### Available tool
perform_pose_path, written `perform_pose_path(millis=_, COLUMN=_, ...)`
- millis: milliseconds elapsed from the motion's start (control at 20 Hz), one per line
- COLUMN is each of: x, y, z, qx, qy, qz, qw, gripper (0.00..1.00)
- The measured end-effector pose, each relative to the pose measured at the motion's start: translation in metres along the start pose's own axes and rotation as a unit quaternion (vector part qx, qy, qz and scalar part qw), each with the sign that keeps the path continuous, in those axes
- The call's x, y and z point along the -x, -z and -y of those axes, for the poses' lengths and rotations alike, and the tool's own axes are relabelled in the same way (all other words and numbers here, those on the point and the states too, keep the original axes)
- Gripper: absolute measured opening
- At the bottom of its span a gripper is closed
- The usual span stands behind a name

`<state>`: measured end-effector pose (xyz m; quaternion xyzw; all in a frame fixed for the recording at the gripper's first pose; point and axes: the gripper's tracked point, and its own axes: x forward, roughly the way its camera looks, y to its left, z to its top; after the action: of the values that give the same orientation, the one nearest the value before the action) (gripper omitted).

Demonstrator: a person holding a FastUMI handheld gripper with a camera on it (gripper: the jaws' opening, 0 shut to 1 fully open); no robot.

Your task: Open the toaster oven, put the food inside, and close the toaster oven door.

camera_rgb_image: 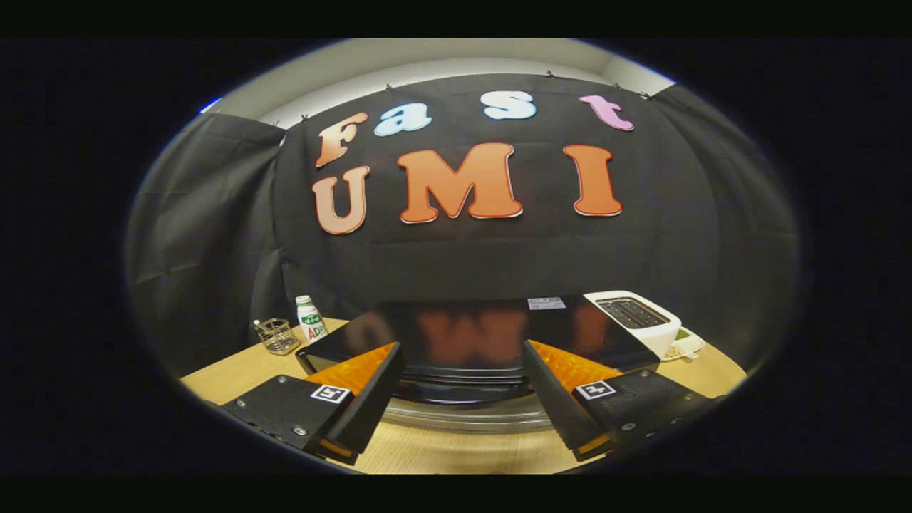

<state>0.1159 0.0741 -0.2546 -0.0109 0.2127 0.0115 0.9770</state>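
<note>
Gripper (462,370): level and low over the worktop (235,370), fingers spread wide, holding nothing.
Toaster oven (470,335): just ahead of the fingers, its glossy black top between them.
Beside the oven: white toaster (638,317) right; bottle (310,318), wire holder (276,335) left.

The glossy black toaster oven (463,342) blocks the way just ahead of the spread claw (459,385). Bare wooden tabletop (235,370) lies open beside it, before a wire basket (276,336) and small bottle (310,318).
</note>
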Motion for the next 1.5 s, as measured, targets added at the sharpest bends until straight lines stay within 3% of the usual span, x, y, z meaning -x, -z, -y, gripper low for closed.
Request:
perform_pose_path(millis=300, x=-0.004, y=0.006, z=0.001, qx=0.031, qy=0.015, qz=0.011, qw=0.999, gripper=0.99)
perform_pose_path(millis=700, x=0.035, y=0.025, z=-0.013, qx=0.018, qy=-0.033, qz=0.033, qw=0.999, gripper=0.80)
perform_pose_path(millis=900, x=0.070, y=0.040, z=-0.020, qx=0.025, qy=-0.057, qz=0.022, qw=0.998, gripper=0.79)
perform_pose_path(millis=1050, x=0.090, y=0.080, z=-0.026, qx=-0.013, qy=-0.087, qz=-0.031, qw=0.996, gripper=0.79)
perform_pose_path(millis=1200, x=0.098, y=0.136, z=-0.020, qx=-0.036, qy=-0.088, qz=-0.106, qw=0.990, gripper=0.79)
perform_pose_path(millis=1500, x=0.115, y=0.155, z=-0.012, qx=-0.039, qy=-0.086, qz=-0.127, qw=0.987, gripper=0.77)
